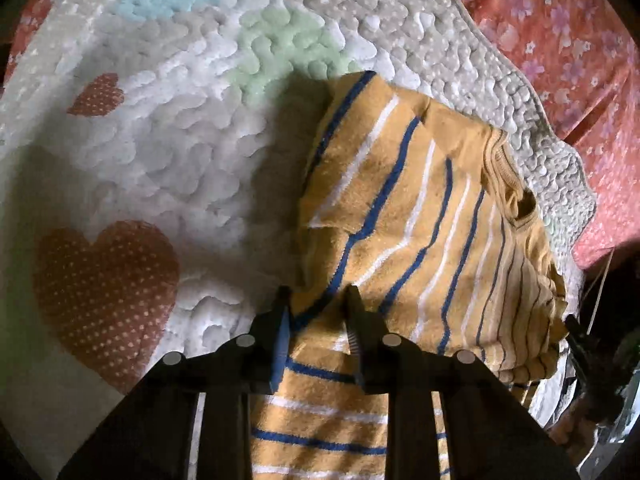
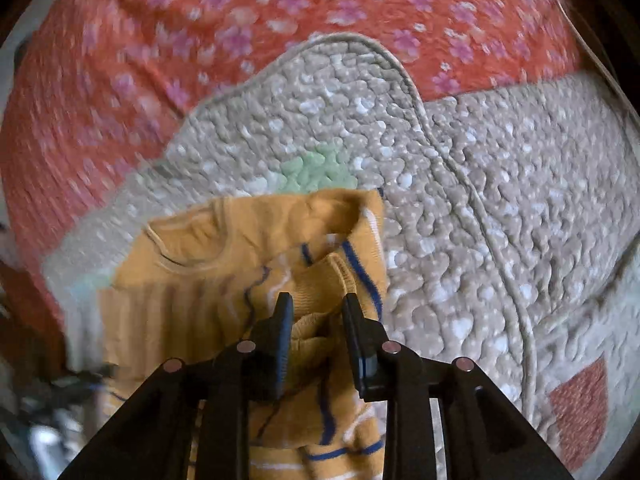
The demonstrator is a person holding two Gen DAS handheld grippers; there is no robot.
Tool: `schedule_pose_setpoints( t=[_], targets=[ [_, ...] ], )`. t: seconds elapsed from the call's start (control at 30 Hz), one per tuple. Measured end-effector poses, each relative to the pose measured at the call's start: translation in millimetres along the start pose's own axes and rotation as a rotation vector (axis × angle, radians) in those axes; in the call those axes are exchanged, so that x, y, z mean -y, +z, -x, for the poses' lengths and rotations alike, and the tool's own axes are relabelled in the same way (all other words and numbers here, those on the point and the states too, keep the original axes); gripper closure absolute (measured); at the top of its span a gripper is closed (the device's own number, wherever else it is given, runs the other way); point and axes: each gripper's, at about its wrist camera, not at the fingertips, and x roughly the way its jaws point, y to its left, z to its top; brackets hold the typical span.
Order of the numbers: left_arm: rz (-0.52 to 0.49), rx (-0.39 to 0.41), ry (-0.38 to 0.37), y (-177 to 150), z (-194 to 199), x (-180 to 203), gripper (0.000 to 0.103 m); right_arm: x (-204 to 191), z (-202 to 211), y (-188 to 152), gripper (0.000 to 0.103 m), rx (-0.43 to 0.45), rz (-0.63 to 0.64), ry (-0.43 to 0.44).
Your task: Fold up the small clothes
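Note:
A small yellow shirt (image 1: 420, 216) with blue and white stripes lies on a quilted mat (image 1: 168, 152), partly folded over itself. My left gripper (image 1: 318, 294) has its fingers either side of the shirt's lower edge, with cloth bunched between them. In the right wrist view the same shirt (image 2: 208, 276) shows its neckline at the left. My right gripper (image 2: 316, 300) straddles a bunched sleeve or cuff of the shirt, with cloth between its fingers. The right view is blurred by motion. The right gripper also shows at the right edge of the left wrist view (image 1: 580, 340).
The quilted mat (image 2: 500, 200) has heart and pastel patches and a scalloped corded edge. It lies on a red floral bedspread (image 2: 120, 60), which also shows in the left wrist view (image 1: 560, 40). Dark clutter sits at the lower left of the right wrist view.

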Motion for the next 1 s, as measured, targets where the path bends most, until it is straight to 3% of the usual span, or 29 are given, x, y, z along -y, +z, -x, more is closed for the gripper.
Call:
schedule_pose_setpoints(
  t=[0.07,0.17,0.23,0.3,0.37,0.5,0.6,0.73,1.0],
  targets=[
    [-0.013,0.012,0.013,-3,7,2,0.076,5,-10,-3,0.076,-0.019,0.018,-0.104],
    [-0.033,0.03,-0.044,-17,32,0,0.072,24,11,-8,0.072,0.051,-0.035,-0.231],
    [-0.033,0.041,-0.083,-31,47,-10,0.057,43,31,-17,0.071,0.062,-0.108,-0.147],
    [-0.025,0.051,-0.097,-52,63,-28,0.05,64,50,-37,0.067,0.052,-0.197,0.006],
    [-0.006,0.04,-0.113,-75,70,-46,0.05,81,64,-70,0.057,0.019,-0.251,0.171],
    [0.05,0.037,-0.177,-125,77,-75,0.05,95,70,-138,0.056,-0.08,-0.296,0.309],
    [0.049,0.025,-0.19,-154,82,-73,0.05,96,71,-183,0.056,-0.123,-0.326,0.401],
    [0.069,0.012,-0.227,-191,78,-73,0.05,91,64,-224,0.056,-0.192,-0.38,0.47],
    [0.031,-0.011,-0.251,-251,72,-76,0.045,84,64,-270,0.056,-0.251,-0.297,0.435]
  ],
)
